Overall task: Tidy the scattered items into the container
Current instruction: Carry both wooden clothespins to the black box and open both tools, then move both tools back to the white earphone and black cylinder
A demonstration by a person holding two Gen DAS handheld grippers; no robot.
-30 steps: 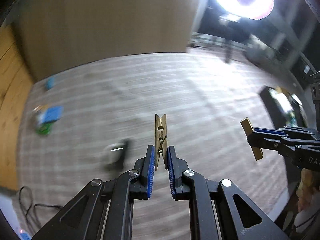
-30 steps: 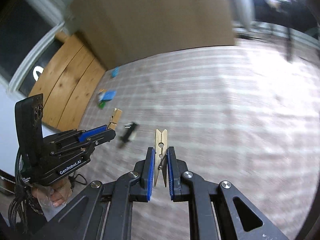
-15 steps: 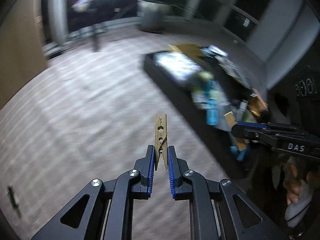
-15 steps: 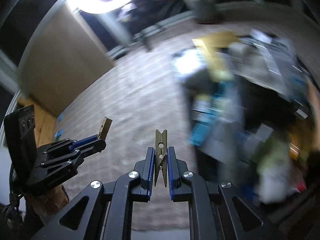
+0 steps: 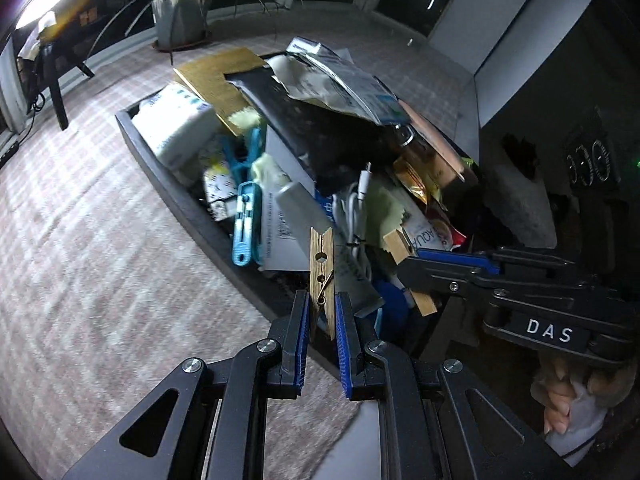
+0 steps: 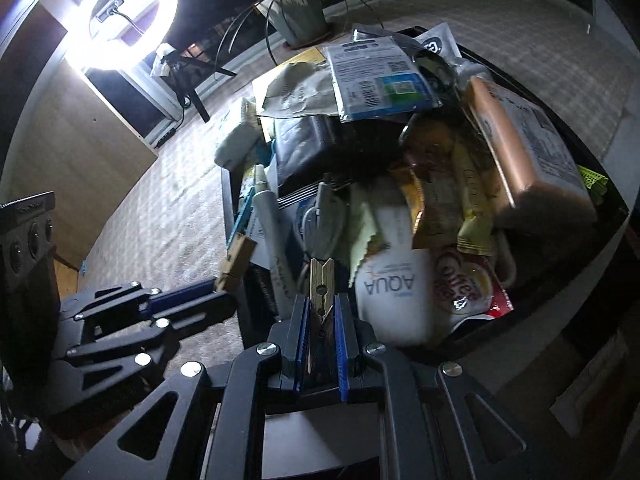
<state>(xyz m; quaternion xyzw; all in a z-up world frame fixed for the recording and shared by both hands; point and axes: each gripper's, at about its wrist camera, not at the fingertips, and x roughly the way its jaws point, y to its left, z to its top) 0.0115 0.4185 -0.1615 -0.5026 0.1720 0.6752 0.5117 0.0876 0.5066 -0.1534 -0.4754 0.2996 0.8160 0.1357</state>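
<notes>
My left gripper (image 5: 322,312) is shut on a wooden clothespin (image 5: 322,268) that stands upright between its blue pads, just over the near rim of the black container (image 5: 168,184). My right gripper (image 6: 322,314) is shut on a second wooden clothespin (image 6: 322,284), held over the container's (image 6: 231,184) near end. In the left wrist view the right gripper (image 5: 412,264) comes in from the right with its clothespin (image 5: 400,246). In the right wrist view the left gripper (image 6: 216,292) enters from the left with its clothespin (image 6: 238,258). The container is heaped with packets, boxes and pegs.
A blue plastic peg (image 5: 244,220), a white cable (image 5: 358,208), an AQUA pouch (image 6: 390,284) and a copper-coloured box (image 6: 520,148) lie in the heap. A potted plant (image 5: 180,12) stands behind the container and a ring light (image 6: 128,8) shines at the back left. Patterned carpet (image 5: 80,240) spreads to the left.
Both grippers swung across the carpet from the wall side to the container, each keeping its clothespin. The container went from out of sight to right under the fingertips.
</notes>
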